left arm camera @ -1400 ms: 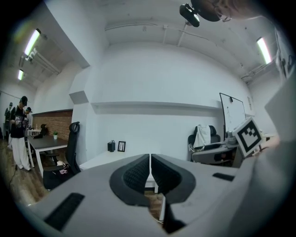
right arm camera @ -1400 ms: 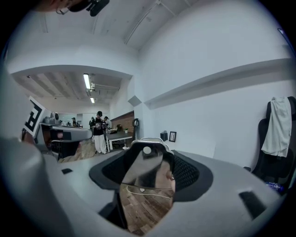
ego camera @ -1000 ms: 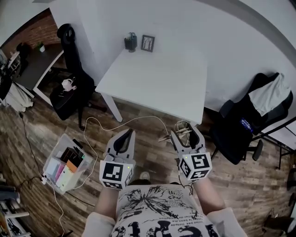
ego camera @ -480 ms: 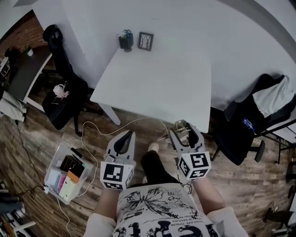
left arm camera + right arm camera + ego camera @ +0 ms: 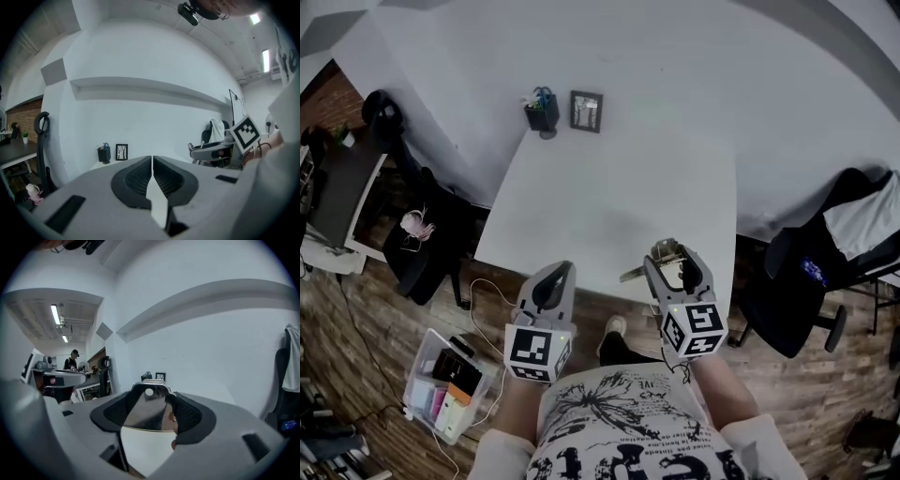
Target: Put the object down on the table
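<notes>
My right gripper (image 5: 671, 259) is shut on a shiny metal object (image 5: 661, 255) whose thin end sticks out to the left, just above the near edge of the white table (image 5: 609, 178). In the right gripper view the metal object (image 5: 147, 411) fills the gap between the dark pads, a round rivet near its top. To its left, my left gripper (image 5: 555, 273) is shut with nothing in it, its tips over the table's near edge. The left gripper view shows the jaws (image 5: 152, 161) pressed together.
A pen holder (image 5: 542, 109) and a small picture frame (image 5: 586, 110) stand at the table's far edge by the wall. Black office chairs sit left (image 5: 417, 239) and right (image 5: 811, 277) of the table. A plastic box (image 5: 450, 384) lies on the wooden floor. A person (image 5: 72, 359) stands far off.
The person has stepped toward the table, so both grippers now reach its near edge instead of hanging over the floor. Neither gripper's state has changed.
</notes>
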`<state>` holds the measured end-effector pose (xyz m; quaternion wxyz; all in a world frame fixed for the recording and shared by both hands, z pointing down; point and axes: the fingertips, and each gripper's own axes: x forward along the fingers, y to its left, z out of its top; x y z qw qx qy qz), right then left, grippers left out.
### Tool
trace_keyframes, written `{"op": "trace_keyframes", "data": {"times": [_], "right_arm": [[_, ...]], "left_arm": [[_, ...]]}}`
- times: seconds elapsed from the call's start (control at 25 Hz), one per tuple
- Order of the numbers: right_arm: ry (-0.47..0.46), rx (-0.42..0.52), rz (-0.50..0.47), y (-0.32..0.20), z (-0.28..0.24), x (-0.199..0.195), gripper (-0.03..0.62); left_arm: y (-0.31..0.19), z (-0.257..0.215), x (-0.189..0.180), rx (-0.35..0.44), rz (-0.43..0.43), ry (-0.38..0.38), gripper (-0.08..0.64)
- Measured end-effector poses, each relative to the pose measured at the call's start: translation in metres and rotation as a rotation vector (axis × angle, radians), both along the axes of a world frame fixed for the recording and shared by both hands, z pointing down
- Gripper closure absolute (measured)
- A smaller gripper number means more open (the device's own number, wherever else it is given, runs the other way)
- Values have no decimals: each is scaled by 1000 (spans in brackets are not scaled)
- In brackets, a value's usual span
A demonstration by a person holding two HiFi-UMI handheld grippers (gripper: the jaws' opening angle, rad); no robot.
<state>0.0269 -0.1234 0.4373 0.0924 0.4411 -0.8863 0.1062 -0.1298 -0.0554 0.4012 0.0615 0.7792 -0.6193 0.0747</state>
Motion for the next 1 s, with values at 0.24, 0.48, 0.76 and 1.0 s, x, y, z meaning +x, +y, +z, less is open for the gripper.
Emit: {"op": "trace_keyframes", "data": {"times": [0.24, 0.48, 0.76, 1.0], "right_arm": [[17, -23, 23, -70, 7, -14, 311], [43, -70, 54, -109, 25, -21, 311], [129, -208, 124, -144, 75, -33, 311], [187, -304, 184, -176, 109, -56, 311]], "left_arm": [[-76, -8, -10, 34, 35, -3, 548], [-120, -3, -19, 58, 82, -14, 548], [-170, 10, -35, 64, 164, 16, 548], [-220, 26, -64, 22, 227, 33, 548]]}}
